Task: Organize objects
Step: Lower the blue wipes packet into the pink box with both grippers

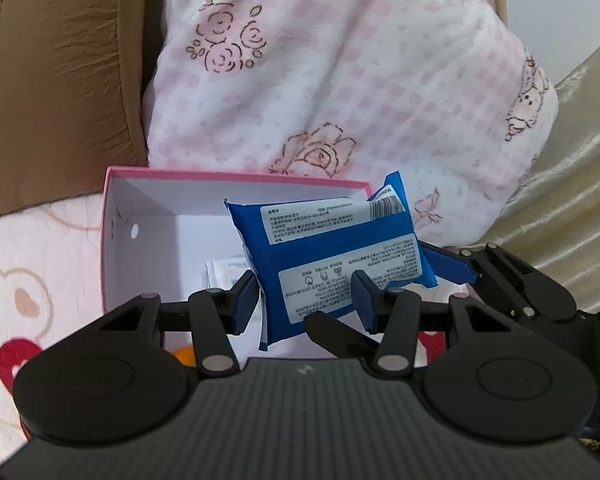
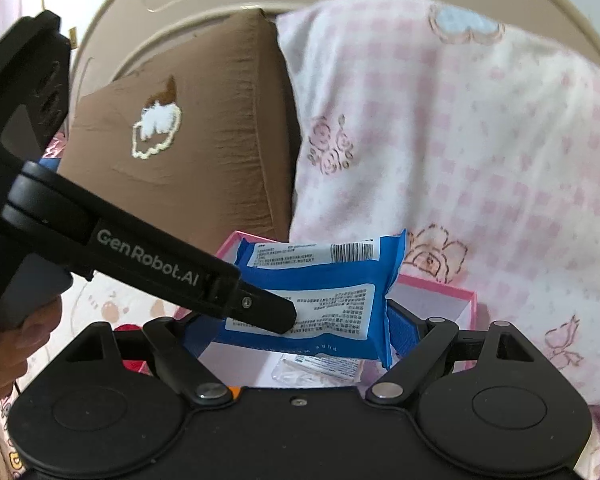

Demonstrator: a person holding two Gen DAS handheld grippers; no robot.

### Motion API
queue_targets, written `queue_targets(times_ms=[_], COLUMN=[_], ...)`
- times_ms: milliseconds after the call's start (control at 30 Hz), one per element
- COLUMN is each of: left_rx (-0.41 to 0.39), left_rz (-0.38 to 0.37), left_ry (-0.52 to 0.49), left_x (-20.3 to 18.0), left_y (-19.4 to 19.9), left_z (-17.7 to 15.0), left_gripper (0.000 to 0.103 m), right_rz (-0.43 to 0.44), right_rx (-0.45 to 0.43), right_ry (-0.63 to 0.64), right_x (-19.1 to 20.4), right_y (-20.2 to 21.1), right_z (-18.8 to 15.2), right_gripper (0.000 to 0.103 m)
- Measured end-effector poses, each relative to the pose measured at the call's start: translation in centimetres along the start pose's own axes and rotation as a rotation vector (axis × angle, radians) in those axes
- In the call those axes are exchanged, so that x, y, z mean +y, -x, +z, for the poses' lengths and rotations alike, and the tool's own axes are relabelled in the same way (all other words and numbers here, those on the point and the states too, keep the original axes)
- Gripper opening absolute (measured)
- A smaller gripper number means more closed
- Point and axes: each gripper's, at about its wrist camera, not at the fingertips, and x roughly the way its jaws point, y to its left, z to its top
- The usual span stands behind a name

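Note:
A blue pack of wipes (image 1: 332, 248) with white printed labels hangs tilted over an open pink box (image 1: 236, 176) with a white inside. My left gripper (image 1: 306, 300) is shut on the pack through its thickness, one blue pad on the label face. In the right wrist view that left finger (image 2: 276, 314) lies across the pack (image 2: 324, 280). My right gripper (image 2: 296, 332) spans the pack's length, its blue pads pressing both ends above the box (image 2: 436, 286). A small white sachet (image 1: 224, 274) lies on the box floor.
A brown cushion (image 2: 188, 152) and a pink checked pillow (image 2: 460, 140) lean behind the box. The box rests on a pink cartoon-print bedsheet (image 1: 40, 272). Gold fabric (image 1: 572, 200) lies at the right. A person's hand (image 2: 4, 360) holds the left gripper's handle.

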Motion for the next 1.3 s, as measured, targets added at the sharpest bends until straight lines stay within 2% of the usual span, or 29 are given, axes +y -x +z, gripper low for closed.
queue_targets(times_ms=[167,233,333,500,567,733,833,900,1000,1300], left_rx=[-0.001,-0.022,-0.038,-0.053,-0.048,-0.088,-0.070,-0.074,-0.085,-0.087], left_rz=[0.030,0.037,0.029,0.040,0.033,0.049,0.064,0.071,0.085,0.122], left_ry=[-0.002,-0.003,0.027,0.048,0.050,0.045,0.057,0.051,0.030,-0.032], left_x=[0.4,0.8,2.0,3.9,4.3,4.7,5.1,5.2,5.2,4.4], left_y=[-2.3,-3.1,-4.4,-6.4,-7.1,-8.8,-10.2,-10.9,-11.5,-11.9], left_z=[0.2,0.3,0.3,0.2,0.3,0.5,0.9,0.9,0.9,1.1], left_gripper=[0.048,0.048,0.048,0.038,0.036,0.035,0.035,0.035,0.035,0.035], right_rz=[0.009,0.019,0.022,0.042,0.044,0.015,-0.006,-0.032,-0.047,-0.064], right_rx=[0.018,0.041,0.060,0.098,0.102,0.109,0.130,0.153,0.182,0.199], right_ry=[-0.070,-0.100,-0.136,-0.202,-0.220,-0.224,-0.204,-0.167,-0.144,-0.185], right_x=[-1.7,-2.5,-3.7,-5.4,-6.0,-6.9,-7.1,-6.9,-6.8,-7.0], right_y=[-2.6,-3.8,-5.3,-7.4,-7.8,-9.4,-10.8,-11.7,-12.8,-13.9], right_z=[-0.3,-0.7,-1.4,-2.2,-2.5,-2.0,-1.7,-1.8,-2.1,-1.9], right_gripper=[0.088,0.084,0.074,0.054,0.050,0.048,0.047,0.043,0.043,0.043])
